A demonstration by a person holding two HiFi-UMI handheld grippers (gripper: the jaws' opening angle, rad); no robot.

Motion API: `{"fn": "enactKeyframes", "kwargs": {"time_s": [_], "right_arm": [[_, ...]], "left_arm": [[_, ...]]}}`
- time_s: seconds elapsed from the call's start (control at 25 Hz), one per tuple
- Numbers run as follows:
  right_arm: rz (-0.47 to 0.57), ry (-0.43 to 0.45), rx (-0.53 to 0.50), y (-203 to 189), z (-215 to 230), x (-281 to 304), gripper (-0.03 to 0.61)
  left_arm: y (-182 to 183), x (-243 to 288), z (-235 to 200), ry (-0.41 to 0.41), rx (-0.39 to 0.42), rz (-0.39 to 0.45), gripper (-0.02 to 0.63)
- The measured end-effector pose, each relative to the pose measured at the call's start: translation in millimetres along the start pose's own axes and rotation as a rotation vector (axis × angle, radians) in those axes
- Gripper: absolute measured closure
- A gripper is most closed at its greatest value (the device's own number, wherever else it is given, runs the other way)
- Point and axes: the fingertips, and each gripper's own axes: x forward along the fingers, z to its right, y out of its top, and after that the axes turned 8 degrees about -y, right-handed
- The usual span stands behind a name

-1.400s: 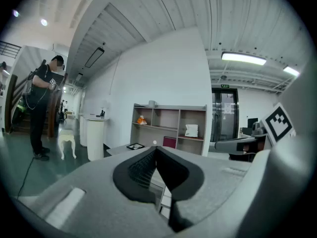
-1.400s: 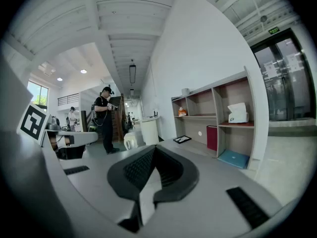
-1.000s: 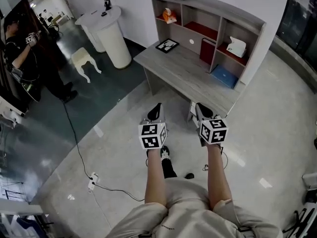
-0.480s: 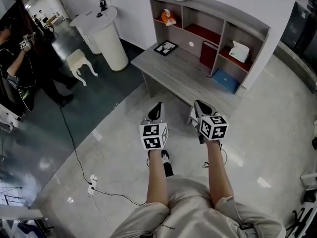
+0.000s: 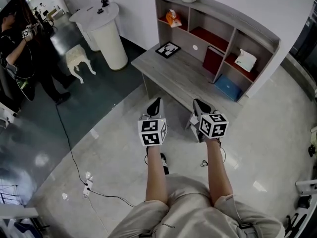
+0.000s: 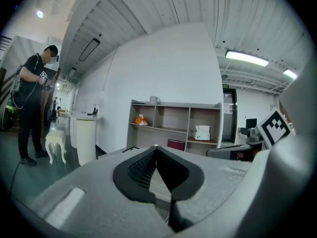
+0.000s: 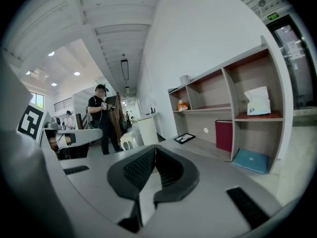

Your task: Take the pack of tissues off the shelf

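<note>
Approaching stage, recorded view by view.

Head view: the left gripper (image 5: 157, 101) and right gripper (image 5: 197, 102) were held side by side, level, over bare floor just short of the desk (image 5: 174, 76). The pack of tissues (image 5: 246, 60) sat in the right-hand upper compartment of the shelf unit (image 5: 224, 15), well apart from both grippers. Against the frames of a second before, the desk and shelf unit had slid lower and to the right in frame, while the grippers kept nearly the same spot in it. That was judged to be the wearer walking up, not reaching. A blue flat case (image 5: 228, 87) lay in the compartment below the tissues.

Left gripper view: the jaws were pressed together at the tips with nothing between them. The pack of tissues (image 6: 202, 132) showed small and distant, right of the jaw line.

Right gripper view: the jaws were likewise closed and empty. The pack of tissues (image 7: 258, 101) stood upright on its shelf board, far right of the jaw line.

Meaning for the task: ground had been gained, but the pickup had not begun. Whichever gripper was to take the pack would have to open first.
</note>
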Motion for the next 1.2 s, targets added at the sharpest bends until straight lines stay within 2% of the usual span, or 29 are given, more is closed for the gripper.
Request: {"fn": "enactKeyframes", "kwargs": {"time_s": [0.36, 0.64, 1.08, 1.2], "right_arm": [[-0.003, -0.033, 0.035, 12.8, 9.2, 48.5, 0.563], [-0.003, -0.104, 0.077, 16.2, 26.8, 78.8, 0.561], [-0.008, -0.157, 0.097, 10.5, 7.7, 116.0, 0.561], [-0.008, -0.167, 0.114, 8.0, 4.3, 121.1, 0.561]], "left_arm": [[15.3, 50.8, -25.7, -0.057, 0.036, -0.021, 0.604], [11.4, 85.4, -47.2, -0.115, 0.043, -0.051, 0.604], [7.1, 100.0, -98.9, -0.157, 0.042, -0.069, 0.604], [-0.8, 97.9, -106.3, -0.164, 0.049, -0.097, 0.604]]}}
